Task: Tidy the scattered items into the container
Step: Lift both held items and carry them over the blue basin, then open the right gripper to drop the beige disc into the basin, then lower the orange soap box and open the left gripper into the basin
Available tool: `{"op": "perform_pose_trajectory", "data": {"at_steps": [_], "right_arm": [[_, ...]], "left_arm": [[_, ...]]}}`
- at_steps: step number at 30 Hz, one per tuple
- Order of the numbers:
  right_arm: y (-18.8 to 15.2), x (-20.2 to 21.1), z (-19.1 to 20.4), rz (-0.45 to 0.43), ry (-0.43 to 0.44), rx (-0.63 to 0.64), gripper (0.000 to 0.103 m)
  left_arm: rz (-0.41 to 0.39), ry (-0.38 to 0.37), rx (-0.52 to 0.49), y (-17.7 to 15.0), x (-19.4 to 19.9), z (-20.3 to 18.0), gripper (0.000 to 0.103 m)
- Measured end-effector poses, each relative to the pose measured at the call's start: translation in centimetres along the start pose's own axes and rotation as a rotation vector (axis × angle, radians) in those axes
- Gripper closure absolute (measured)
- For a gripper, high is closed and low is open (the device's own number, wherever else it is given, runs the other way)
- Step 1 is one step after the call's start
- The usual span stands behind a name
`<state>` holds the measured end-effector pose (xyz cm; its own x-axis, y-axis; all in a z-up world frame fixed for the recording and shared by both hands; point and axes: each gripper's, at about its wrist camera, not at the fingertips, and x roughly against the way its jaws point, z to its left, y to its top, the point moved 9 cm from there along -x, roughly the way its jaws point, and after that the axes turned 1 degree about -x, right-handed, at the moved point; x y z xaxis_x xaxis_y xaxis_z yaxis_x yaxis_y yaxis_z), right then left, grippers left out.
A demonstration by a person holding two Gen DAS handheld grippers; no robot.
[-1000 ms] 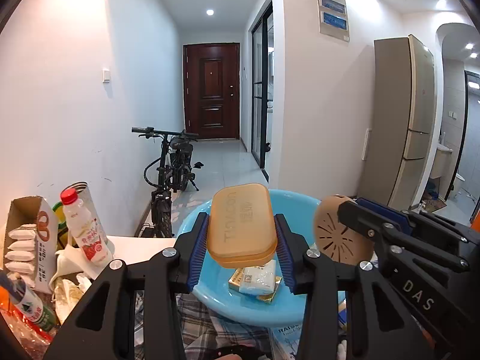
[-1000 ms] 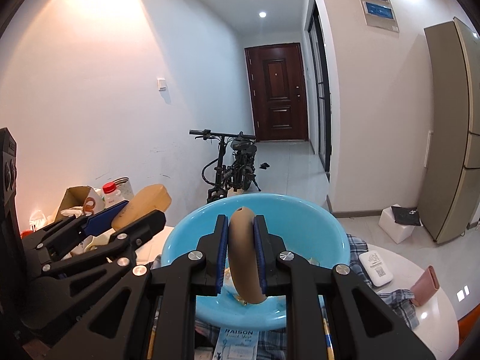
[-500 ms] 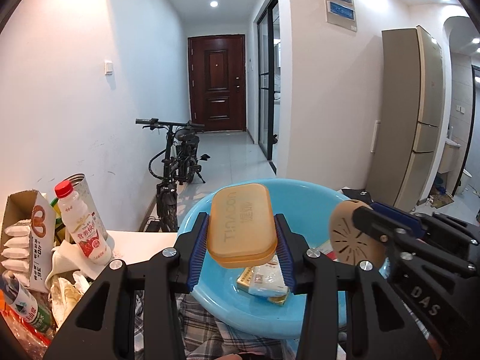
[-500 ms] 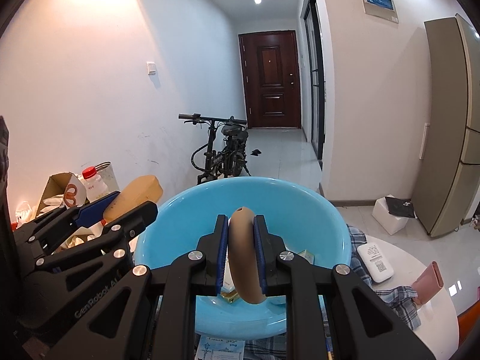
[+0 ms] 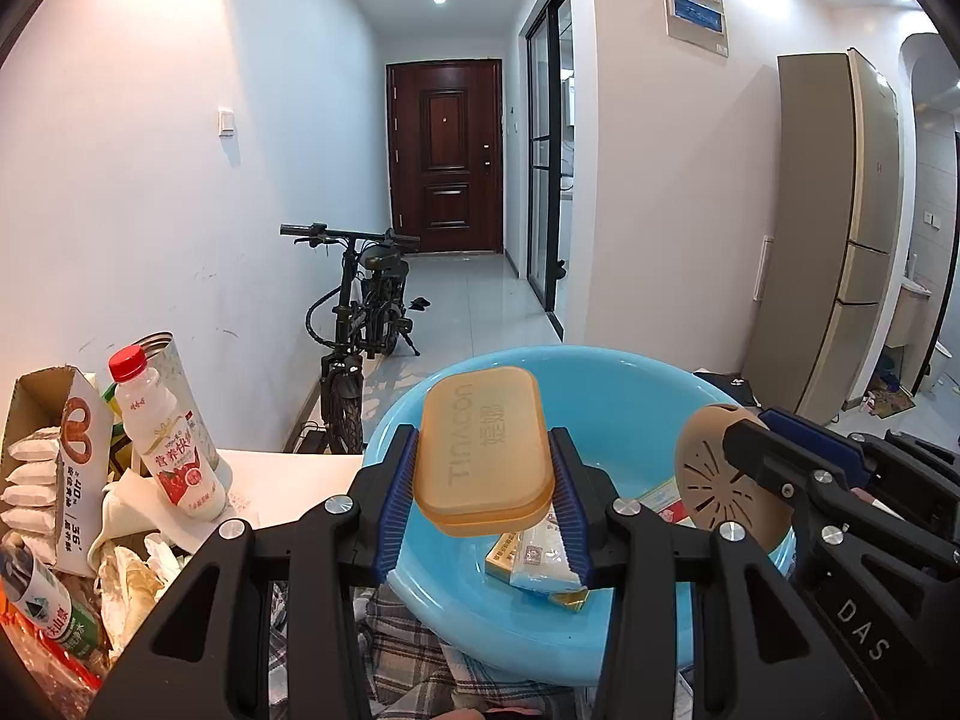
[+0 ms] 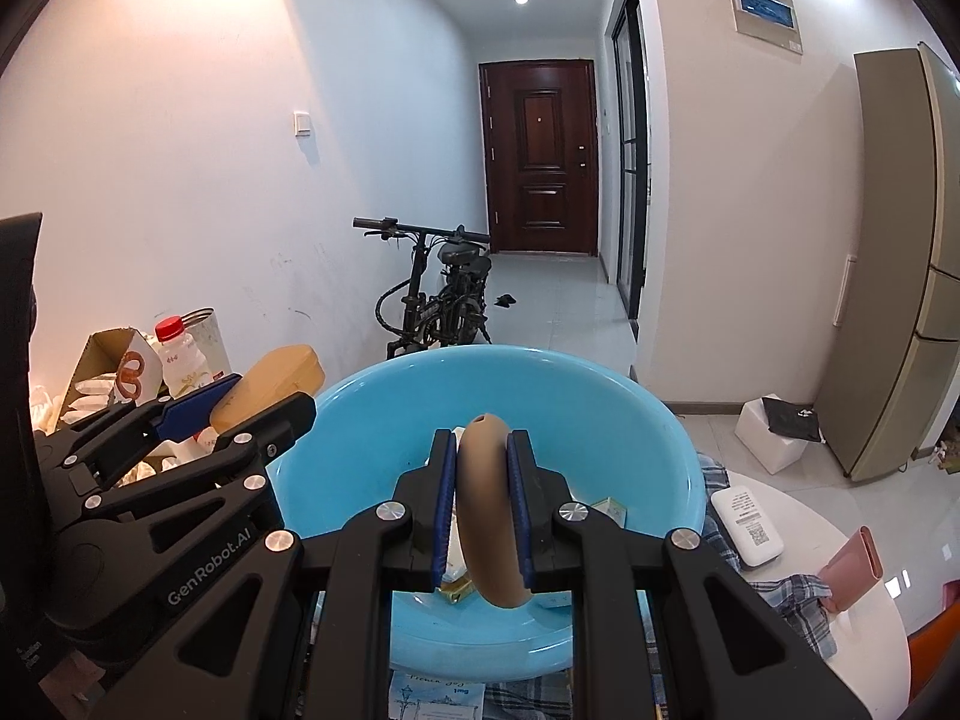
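A light blue basin (image 5: 606, 384) stands on a checked cloth, with a few small packets (image 5: 540, 558) in its bottom. My left gripper (image 5: 483, 480) is shut on a tan rectangular soap box (image 5: 480, 450) and holds it over the basin's near left rim. My right gripper (image 6: 483, 510) is shut on a round brown slotted disc (image 6: 489, 516), held on edge over the basin (image 6: 540, 384). The disc also shows in the left wrist view (image 5: 714, 474), to the right of the soap box. The soap box shows in the right wrist view (image 6: 270, 384), at left.
On the left stand a red-capped drink bottle (image 5: 168, 438), a tin (image 5: 174, 360), an open snack carton (image 5: 48, 468) and crumpled wrappers. On the right lie a white remote (image 6: 747, 516) and a pink case (image 6: 852, 567). A bicycle (image 5: 360, 318) stands behind the table.
Both grippers have moved forward over the basin with their loads, so it looks larger and nearer. Their grips have not changed.
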<state>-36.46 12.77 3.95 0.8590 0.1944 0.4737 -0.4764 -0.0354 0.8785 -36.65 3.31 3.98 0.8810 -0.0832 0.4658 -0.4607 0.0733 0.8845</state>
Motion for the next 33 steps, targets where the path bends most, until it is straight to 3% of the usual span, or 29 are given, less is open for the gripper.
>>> {"op": "perform_pose_trajectory", "data": {"at_steps": [5, 7, 9, 10, 12, 13, 19, 23, 33], "right_arm": [[0.0, 0.0, 0.2, -0.013, -0.004, 0.01, 0.084], [0.1, 0.1, 0.6, -0.022, 0.01, 0.031, 0.077], [0.2, 0.3, 0.5, -0.038, -0.046, 0.067, 0.052], [0.3, 0.5, 0.4, -0.049, -0.075, 0.084, 0.045], [0.5, 0.7, 0.2, -0.065, -0.109, 0.105, 0.02], [0.7, 0.9, 0.1, -0.076, -0.115, 0.106, 0.016], [1.1, 1.3, 0.3, -0.101, -0.176, 0.156, 0.013], [1.4, 1.7, -0.7, -0.117, -0.221, 0.141, 0.0], [1.4, 1.8, -2.2, -0.097, -0.19, 0.064, 0.0]], "left_arm": [[-0.004, -0.003, -0.006, 0.0, 0.0, -0.1, 0.062], [-0.006, 0.001, -0.008, 0.0, 0.1, -0.1, 0.062], [-0.012, 0.025, 0.0, 0.1, 0.1, 0.6, 0.062], [-0.013, 0.025, 0.012, 0.2, 0.2, 0.9, 0.062], [-0.007, 0.005, 0.045, 0.3, 0.2, 1.6, 0.062], [-0.004, -0.006, 0.056, 0.3, 0.1, 1.8, 0.062], [-0.013, -0.004, 0.05, 0.4, 0.5, 1.5, 0.062], [-0.017, -0.005, 0.046, 0.5, 0.6, 1.3, 0.062], [-0.012, -0.016, 0.028, 0.4, 0.4, 0.7, 0.062]]}}
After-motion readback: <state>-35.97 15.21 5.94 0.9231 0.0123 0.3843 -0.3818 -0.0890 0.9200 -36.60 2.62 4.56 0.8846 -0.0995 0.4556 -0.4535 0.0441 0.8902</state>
